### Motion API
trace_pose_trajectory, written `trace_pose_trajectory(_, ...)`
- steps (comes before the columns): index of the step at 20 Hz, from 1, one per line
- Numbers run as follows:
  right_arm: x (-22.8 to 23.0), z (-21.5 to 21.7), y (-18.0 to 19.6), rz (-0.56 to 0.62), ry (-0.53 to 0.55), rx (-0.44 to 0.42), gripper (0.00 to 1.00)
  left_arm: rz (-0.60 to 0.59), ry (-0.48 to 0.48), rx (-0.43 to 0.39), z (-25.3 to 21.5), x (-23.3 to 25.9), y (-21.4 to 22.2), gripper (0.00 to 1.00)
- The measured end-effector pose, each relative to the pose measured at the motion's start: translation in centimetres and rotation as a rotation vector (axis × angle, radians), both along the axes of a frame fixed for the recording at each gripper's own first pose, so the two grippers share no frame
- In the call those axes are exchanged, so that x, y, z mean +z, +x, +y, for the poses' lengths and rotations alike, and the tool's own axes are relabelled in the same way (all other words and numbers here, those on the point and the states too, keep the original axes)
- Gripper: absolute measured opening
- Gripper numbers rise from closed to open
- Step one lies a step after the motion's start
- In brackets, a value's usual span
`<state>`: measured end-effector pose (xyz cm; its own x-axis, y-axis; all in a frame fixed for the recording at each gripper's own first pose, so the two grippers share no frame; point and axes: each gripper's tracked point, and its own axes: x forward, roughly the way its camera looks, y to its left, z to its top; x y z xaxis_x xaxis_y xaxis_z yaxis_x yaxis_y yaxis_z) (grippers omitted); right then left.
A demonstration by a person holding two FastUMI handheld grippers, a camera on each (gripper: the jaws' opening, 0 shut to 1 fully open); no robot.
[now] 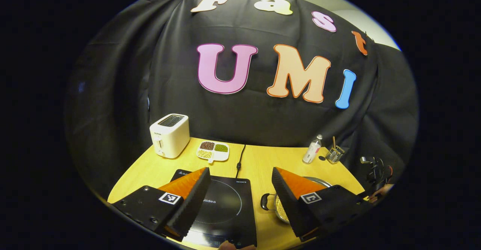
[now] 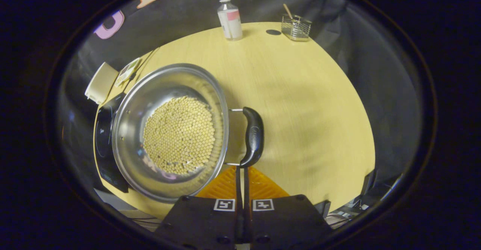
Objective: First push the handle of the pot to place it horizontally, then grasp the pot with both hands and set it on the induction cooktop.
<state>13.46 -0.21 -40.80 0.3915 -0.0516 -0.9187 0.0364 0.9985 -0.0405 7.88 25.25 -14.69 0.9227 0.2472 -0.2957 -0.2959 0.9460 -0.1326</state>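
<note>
One steel pot [image 2: 169,129], its floor covered with pale beans [image 2: 179,135], sits on the wooden worktop [image 2: 300,103] just beside the right edge of one black induction cooktop [image 1: 225,205], not on it. In the right gripper view, the right gripper [image 2: 242,178] has its two fingers pressed together with no gap, their tips at the lower end of the pot's black side handle [image 2: 253,135]; I cannot tell whether they touch it. To the right of that handle the worktop runs bare out to its curved edge. In the left gripper view, the left gripper [image 1: 240,190] hangs with its fingers wide apart above the cooktop's near half, holding nothing. A second small handle [image 1: 265,202] shows on the pot's cooktop side. Along the far edge stand one white toaster [image 1: 170,135], one divided dish [image 1: 213,150], one bottle [image 2: 230,18] and one wire basket [image 2: 296,27].
</note>
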Motion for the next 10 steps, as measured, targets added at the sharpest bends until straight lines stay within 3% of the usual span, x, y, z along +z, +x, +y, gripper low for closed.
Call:
trace_pose_trajectory(4, 0.0, -0.3, 1.6, -0.005, -0.004, -0.014, 0.0, 0.004, 0.002, 0.008, 0.1, -0.1, -0.4, 1.0)
trace_pose_trajectory(10, 0.3, -0.4, 2.3, -0.011, 0.018, -0.075, 0.03, 0.022, -0.009, 0.004, -0.4, -0.7, -0.7, 0.99)
